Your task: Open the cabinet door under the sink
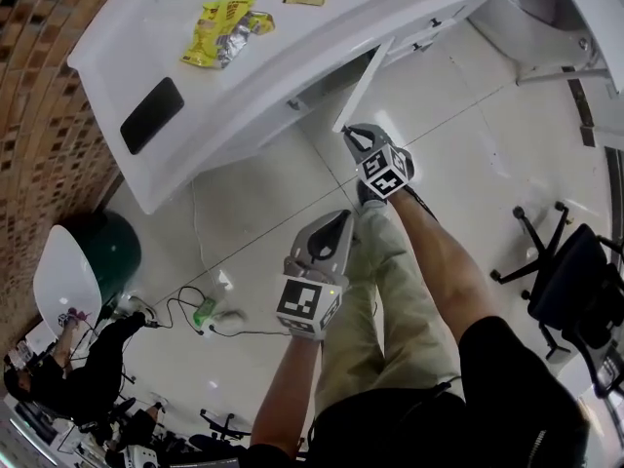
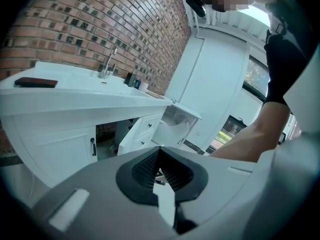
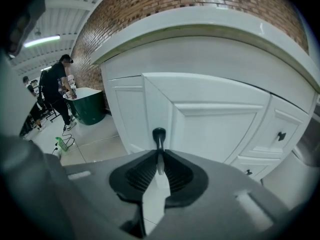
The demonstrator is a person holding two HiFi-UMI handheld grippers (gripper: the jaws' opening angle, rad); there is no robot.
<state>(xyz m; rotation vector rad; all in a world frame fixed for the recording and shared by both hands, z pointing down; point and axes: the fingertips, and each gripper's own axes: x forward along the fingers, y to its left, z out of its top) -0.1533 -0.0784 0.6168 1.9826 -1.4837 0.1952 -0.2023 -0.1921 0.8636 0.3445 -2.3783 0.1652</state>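
Observation:
The white vanity (image 1: pixel 244 96) stands under a brick wall. One cabinet door (image 1: pixel 366 84) below the sink stands swung out from the cabinet. My right gripper (image 1: pixel 354 142) is shut on that door's dark handle (image 3: pixel 159 135), and in the right gripper view the pads (image 3: pixel 145 171) pinch the thin bar, with the panelled door (image 3: pixel 215 129) just behind. My left gripper (image 1: pixel 327 242) hangs lower and further from the cabinet, over the floor, shut with nothing in it. The left gripper view shows the open door (image 2: pixel 129 136), the dark cabinet opening, the neighbouring shut door's handle (image 2: pixel 93 146) and the faucet (image 2: pixel 107 64).
Yellow packets (image 1: pixel 226 29) and a flat black item (image 1: pixel 151 115) lie on the countertop. Drawers (image 3: pixel 280 134) sit right of the door. A black office chair (image 1: pixel 575 291) stands on the right. A green bottle (image 1: pixel 205 310) with cables, a green tub (image 1: pixel 112 252) and a person (image 3: pixel 55 91) are on the left.

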